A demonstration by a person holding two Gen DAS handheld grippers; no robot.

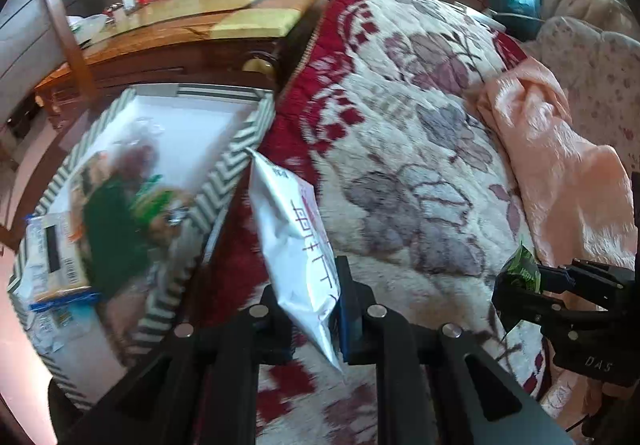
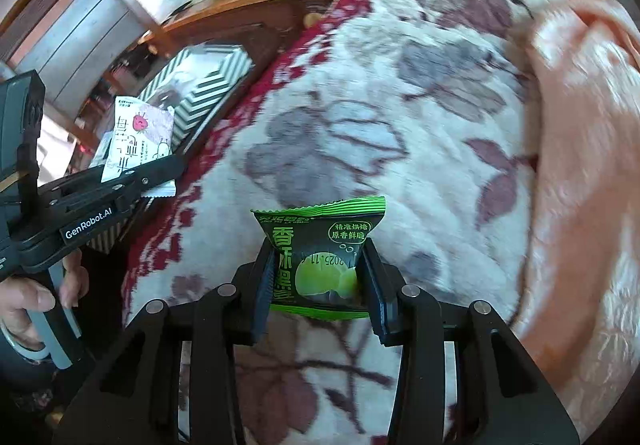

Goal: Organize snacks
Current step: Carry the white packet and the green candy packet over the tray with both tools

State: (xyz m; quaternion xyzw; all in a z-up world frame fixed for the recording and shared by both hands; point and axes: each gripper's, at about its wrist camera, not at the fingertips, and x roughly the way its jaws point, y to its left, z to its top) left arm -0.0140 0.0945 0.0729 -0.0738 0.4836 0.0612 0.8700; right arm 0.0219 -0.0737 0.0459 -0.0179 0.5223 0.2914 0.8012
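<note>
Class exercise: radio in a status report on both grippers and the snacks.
Left gripper shut on white packet. Right gripper shut on green packet. Striped box beside the bed, already holding snacks. Nothing in the way.

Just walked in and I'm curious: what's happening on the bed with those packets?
A person is sorting snacks with tongs in each hand. The left tongs pinch a white snack packet beside the striped box, which already holds several packets. The right tongs grip a green snack packet above the floral blanket.
</note>
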